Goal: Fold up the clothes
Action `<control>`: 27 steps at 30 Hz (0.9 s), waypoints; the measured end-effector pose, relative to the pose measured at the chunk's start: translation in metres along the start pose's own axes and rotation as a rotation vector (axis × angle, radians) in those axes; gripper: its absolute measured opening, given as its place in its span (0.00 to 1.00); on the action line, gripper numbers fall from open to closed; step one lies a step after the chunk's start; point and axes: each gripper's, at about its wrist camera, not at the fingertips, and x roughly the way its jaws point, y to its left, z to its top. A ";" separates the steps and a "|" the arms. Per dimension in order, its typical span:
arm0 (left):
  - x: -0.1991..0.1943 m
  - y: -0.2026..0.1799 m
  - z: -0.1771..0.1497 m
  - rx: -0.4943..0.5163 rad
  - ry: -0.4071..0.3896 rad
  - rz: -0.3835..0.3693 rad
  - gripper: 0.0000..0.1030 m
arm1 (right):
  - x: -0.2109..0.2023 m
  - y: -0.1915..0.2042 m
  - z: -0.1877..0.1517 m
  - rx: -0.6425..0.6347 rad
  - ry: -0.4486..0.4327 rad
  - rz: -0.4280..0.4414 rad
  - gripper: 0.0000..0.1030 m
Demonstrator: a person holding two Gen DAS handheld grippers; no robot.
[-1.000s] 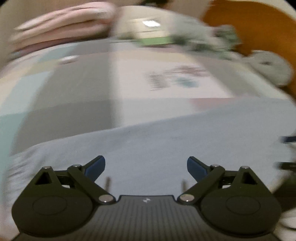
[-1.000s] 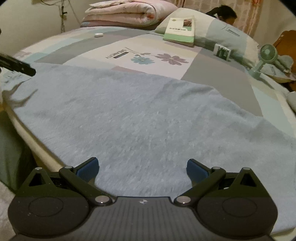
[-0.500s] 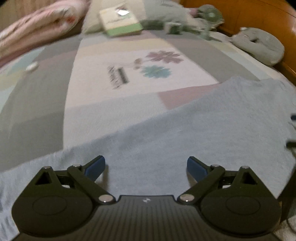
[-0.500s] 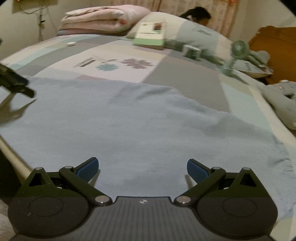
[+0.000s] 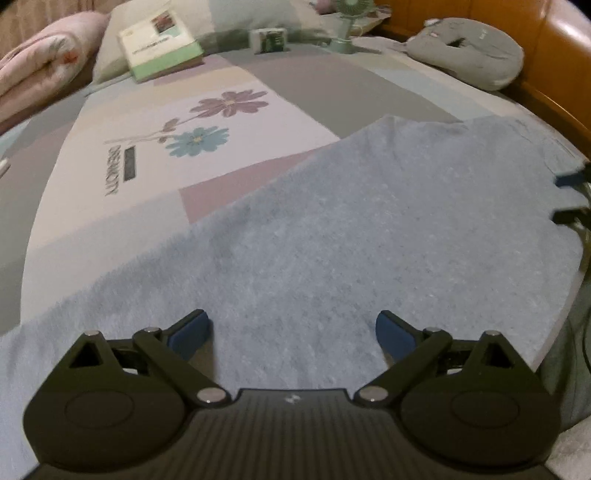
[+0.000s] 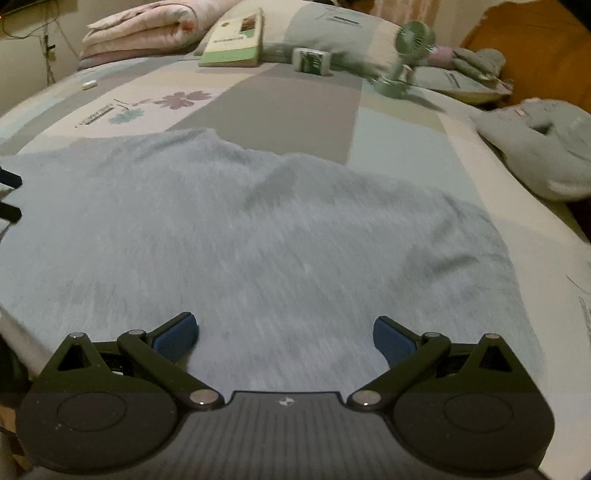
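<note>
A light blue garment (image 5: 369, 229) lies spread flat on the patchwork bedspread (image 5: 258, 81), reaching the bed's near edge. My left gripper (image 5: 293, 334) hovers open over its near left part, nothing between the blue pads. In the right wrist view the same garment (image 6: 258, 236) fills the foreground, slightly rumpled at its far edge. My right gripper (image 6: 282, 336) is open above its near right part. Each gripper's tips show at the other view's side: right gripper (image 5: 576, 199), left gripper (image 6: 9, 199).
At the head of the bed lie a green-and-white book (image 6: 234, 40), a small box (image 6: 312, 61), a green handheld fan (image 6: 404, 48), a folded pink quilt (image 6: 147, 29) and a grey cushion (image 6: 543, 147). An orange wooden bed frame (image 5: 546, 59) runs along the right.
Both grippers swung their view rightward across the bed while staying open above the garment. The garment has not been taken hold of and lies as before.
</note>
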 end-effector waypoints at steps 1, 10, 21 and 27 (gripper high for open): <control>0.000 -0.001 -0.001 -0.002 0.002 0.010 0.95 | -0.005 -0.001 -0.004 -0.001 -0.006 -0.007 1.00; -0.023 -0.059 0.025 0.114 -0.079 -0.019 0.94 | -0.021 0.057 0.026 -0.019 -0.096 0.037 1.00; -0.006 -0.109 0.008 0.204 -0.079 -0.051 0.95 | -0.018 0.079 -0.017 0.048 -0.059 0.060 1.00; -0.008 -0.116 0.005 0.230 -0.082 -0.010 0.95 | -0.032 0.034 -0.004 0.149 -0.127 -0.024 1.00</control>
